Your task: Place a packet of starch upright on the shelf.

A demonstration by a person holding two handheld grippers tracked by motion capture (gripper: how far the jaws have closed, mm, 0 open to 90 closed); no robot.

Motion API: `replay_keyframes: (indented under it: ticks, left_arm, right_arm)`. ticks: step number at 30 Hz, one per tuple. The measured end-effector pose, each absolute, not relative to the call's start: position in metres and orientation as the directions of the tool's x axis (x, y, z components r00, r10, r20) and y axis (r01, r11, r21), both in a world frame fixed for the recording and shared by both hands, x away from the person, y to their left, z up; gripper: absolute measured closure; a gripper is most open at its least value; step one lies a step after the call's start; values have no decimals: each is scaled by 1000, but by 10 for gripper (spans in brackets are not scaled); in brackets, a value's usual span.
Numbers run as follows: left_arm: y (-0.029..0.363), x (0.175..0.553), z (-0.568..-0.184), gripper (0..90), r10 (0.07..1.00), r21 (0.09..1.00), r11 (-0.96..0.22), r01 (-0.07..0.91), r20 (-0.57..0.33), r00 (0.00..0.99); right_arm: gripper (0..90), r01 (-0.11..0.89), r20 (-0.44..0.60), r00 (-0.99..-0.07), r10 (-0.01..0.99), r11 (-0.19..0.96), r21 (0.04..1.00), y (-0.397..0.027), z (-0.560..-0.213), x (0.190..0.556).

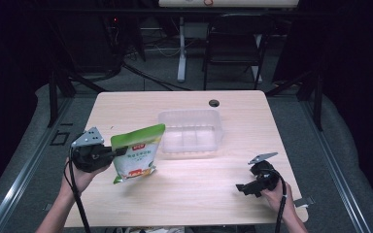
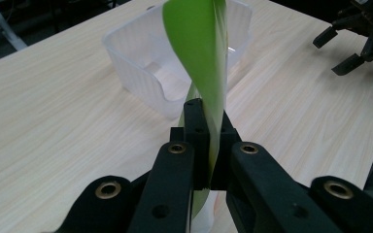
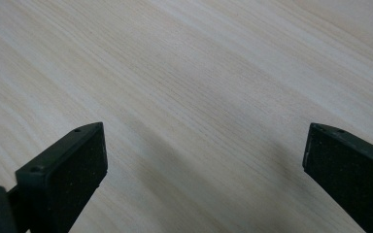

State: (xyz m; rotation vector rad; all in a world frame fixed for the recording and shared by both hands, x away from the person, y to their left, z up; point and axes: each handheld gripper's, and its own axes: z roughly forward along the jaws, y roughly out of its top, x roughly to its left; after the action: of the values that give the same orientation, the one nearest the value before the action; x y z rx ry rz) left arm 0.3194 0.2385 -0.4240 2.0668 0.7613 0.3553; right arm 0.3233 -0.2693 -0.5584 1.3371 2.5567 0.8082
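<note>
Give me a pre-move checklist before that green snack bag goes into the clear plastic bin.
1. Left claw shut on the green snack bag: ok.
2. Bag lifted off the table: cannot tell; its bottom edge sits low.
3. Clear plastic bin empty and open-topped: ok.
4. Bag positioned over the bin: not ok; it hangs beside the near-left corner.
5. Right claw out of the path, open, holding nothing: ok.
</note>
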Motion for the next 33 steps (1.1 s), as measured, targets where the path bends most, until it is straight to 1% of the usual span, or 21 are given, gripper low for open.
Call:
replay_keyframes:
  ticks: [20, 33]
  left_arm:
    - [212, 337, -402, 900, 588, 819, -453, 351, -21, 808]
    - [193, 353, -388, 900, 571, 829, -448, 333, -21, 821]
  right_arm:
    - [18, 718, 116, -594, 796, 459, 523, -269, -558, 324]
    - [18, 717, 110, -595, 796, 464, 520, -269, -558, 324]
